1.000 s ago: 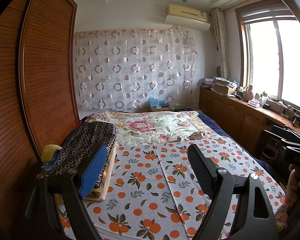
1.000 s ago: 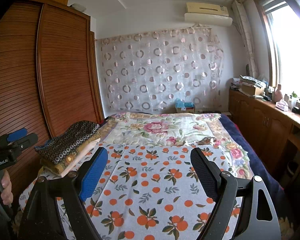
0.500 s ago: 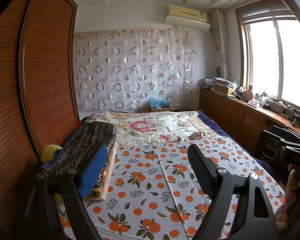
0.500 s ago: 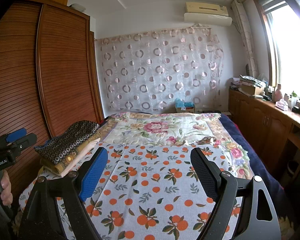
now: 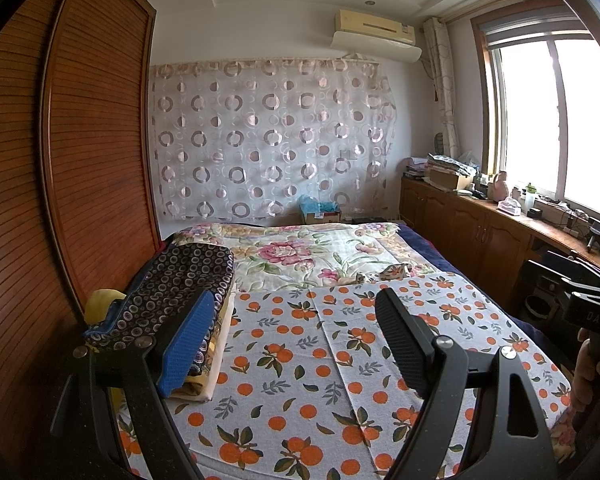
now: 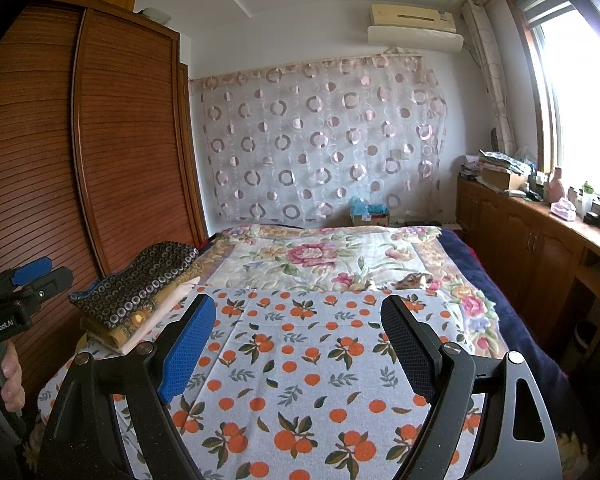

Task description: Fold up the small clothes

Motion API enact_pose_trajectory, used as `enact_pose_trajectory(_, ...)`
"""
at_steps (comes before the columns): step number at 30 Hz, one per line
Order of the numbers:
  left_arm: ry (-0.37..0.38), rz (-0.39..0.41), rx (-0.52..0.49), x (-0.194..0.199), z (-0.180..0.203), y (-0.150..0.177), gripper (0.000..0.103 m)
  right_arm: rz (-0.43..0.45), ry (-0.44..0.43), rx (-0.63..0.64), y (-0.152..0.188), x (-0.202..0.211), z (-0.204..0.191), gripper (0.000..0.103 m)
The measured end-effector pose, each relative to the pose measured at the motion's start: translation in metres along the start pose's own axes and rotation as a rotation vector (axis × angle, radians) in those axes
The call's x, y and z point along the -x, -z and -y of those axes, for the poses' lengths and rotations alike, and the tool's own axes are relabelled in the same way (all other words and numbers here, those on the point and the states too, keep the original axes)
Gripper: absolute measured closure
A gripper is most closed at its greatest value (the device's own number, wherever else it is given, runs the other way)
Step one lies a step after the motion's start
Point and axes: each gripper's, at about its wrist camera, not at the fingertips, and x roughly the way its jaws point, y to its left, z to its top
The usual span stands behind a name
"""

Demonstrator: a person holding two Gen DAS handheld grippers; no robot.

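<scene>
Left gripper (image 5: pixel 296 340) is spread wide, blue pad on one finger, black ribbed pad on the other, nothing between them, hovering above the near end of the bed. Same story on the right gripper (image 6: pixel 300 344): jaws wide apart, empty, held over the cloth. Under both lies the white cloth printed with oranges and green leaves (image 5: pixel 308 364), spread flat across the near half of the bed, crease lines showing. To the left, at the bed's edge beside the louvred brown wooden wardrobe (image 5: pixel 60 184), sits a stack of folded clothes, dark ring-patterned piece on top (image 5: pixel 172 292), cream and yellow layers below. Beyond, a pink-flowered bedspread (image 5: pixel 300 256) covers the far half, with a small crumpled patterned garment (image 6: pixel 414 280) lying on it at right. On the far wall hangs a sheer circle-patterned curtain (image 6: pixel 324 144).
</scene>
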Motion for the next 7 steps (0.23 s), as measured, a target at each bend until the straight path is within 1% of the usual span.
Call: enact_pose_trajectory(7,0.002,0.001,0.0,-0.0007,-0.0015,0.0005,0.02,0.001,0.002,0.0,0.0013,0.0,-0.0018,0.017)
